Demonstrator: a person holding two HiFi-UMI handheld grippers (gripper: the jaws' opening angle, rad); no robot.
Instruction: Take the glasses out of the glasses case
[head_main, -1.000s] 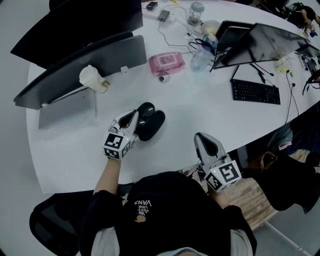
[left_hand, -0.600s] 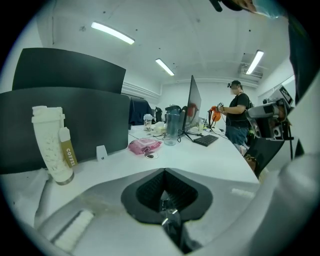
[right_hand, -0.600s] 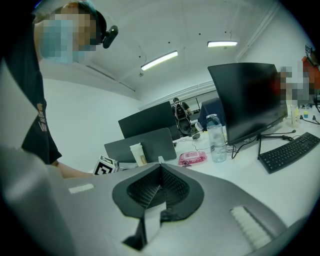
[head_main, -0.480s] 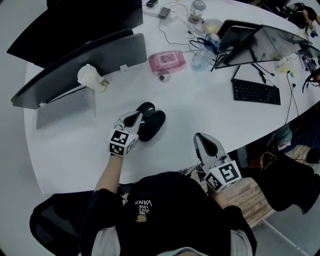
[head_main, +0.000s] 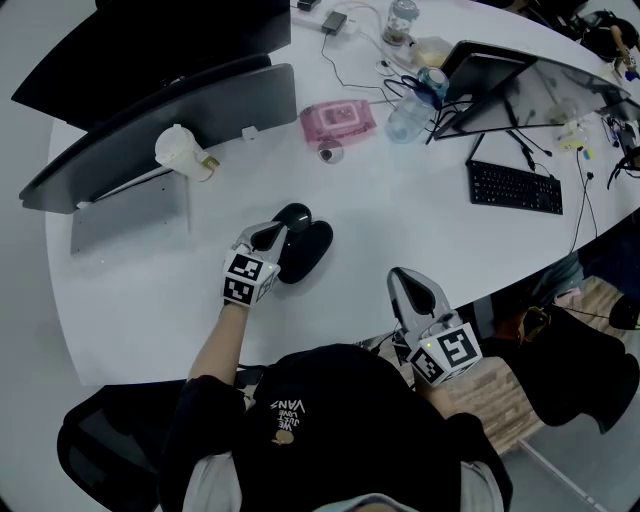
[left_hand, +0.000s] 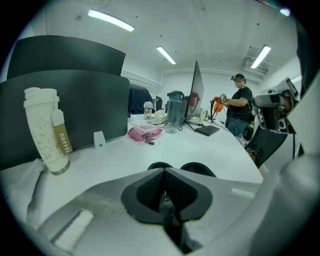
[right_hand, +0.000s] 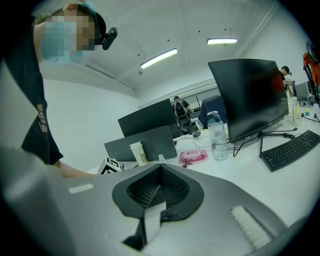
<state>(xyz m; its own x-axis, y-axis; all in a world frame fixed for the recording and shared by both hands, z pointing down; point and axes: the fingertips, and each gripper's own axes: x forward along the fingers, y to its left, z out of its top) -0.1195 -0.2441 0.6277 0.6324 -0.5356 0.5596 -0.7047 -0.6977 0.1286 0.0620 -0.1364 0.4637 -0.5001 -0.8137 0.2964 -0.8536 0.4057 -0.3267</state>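
White table (head_main: 400, 220) fills most of the head view, its far edge and ends cut off by the frame. Dark monitors (head_main: 160, 120) stand at back left, tops out of frame. Keyboard (head_main: 515, 188) lies far right. Black glasses case (head_main: 302, 244) lies open near the table's front middle, two dark halves side by side; inside is too dark to make out the contents. Left gripper (head_main: 274, 234) sits at the case's left half, tips over or touching it, can't tell which. In the left gripper view its jaws are pressed together, w/ both case halves (left_hand: 197, 169) showing just past the tips; whether anything thin is caught between them isn't clear. Right gripper (head_main: 404, 277) is at the table's front edge, well apart from the case, jaws closed on nothing. Coffee tumbler (head_main: 180, 155) stands by the monitors.
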